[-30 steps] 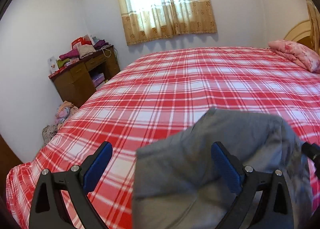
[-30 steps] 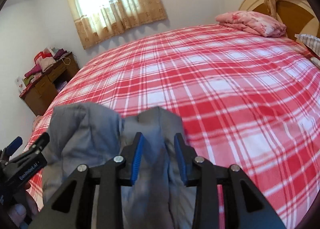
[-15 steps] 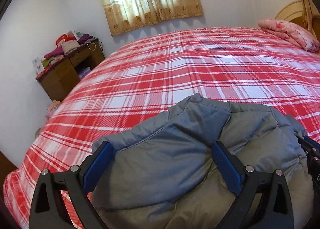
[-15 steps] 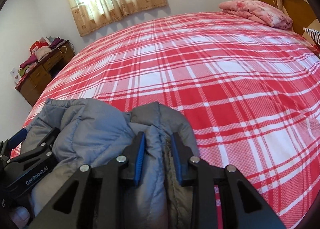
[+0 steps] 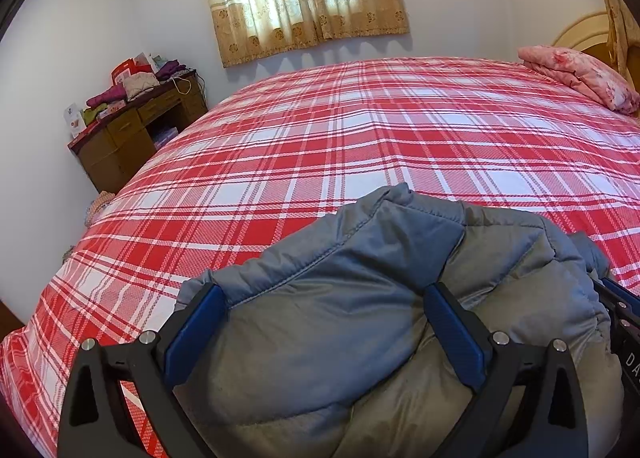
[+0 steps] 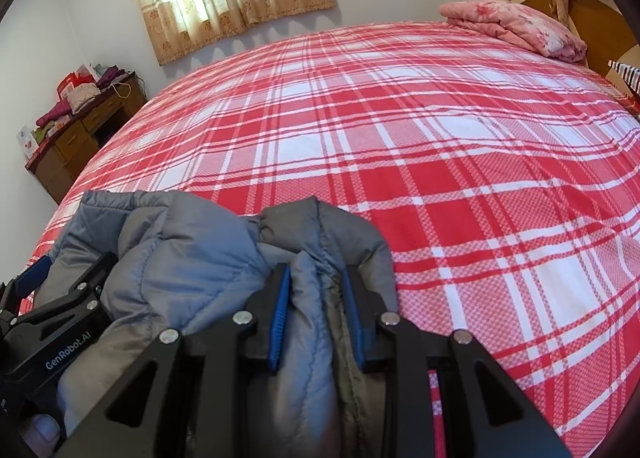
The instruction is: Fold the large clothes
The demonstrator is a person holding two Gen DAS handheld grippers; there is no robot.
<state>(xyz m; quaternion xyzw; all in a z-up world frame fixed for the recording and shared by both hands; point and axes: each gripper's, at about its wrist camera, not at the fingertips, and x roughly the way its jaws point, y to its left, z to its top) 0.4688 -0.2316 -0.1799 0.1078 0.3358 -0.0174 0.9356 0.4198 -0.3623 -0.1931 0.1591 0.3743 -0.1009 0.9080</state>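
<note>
Two grippers on a grey jacket (image 5: 360,322) on the bed (image 5: 360,145): left (image 5: 328,334) fingers spread wide, right (image 6: 316,310) fingers clamping a fold.

The left gripper (image 5: 328,334) has its fingers (image 5: 192,334) spread wide; the right gripper (image 6: 316,310) has its fingers (image 6: 278,318) drawn close, cloth pinched between them.

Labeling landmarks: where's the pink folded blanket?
Far right of both views, the pink blanket lies at the bed's head end, beside the wooden headboard.
</note>
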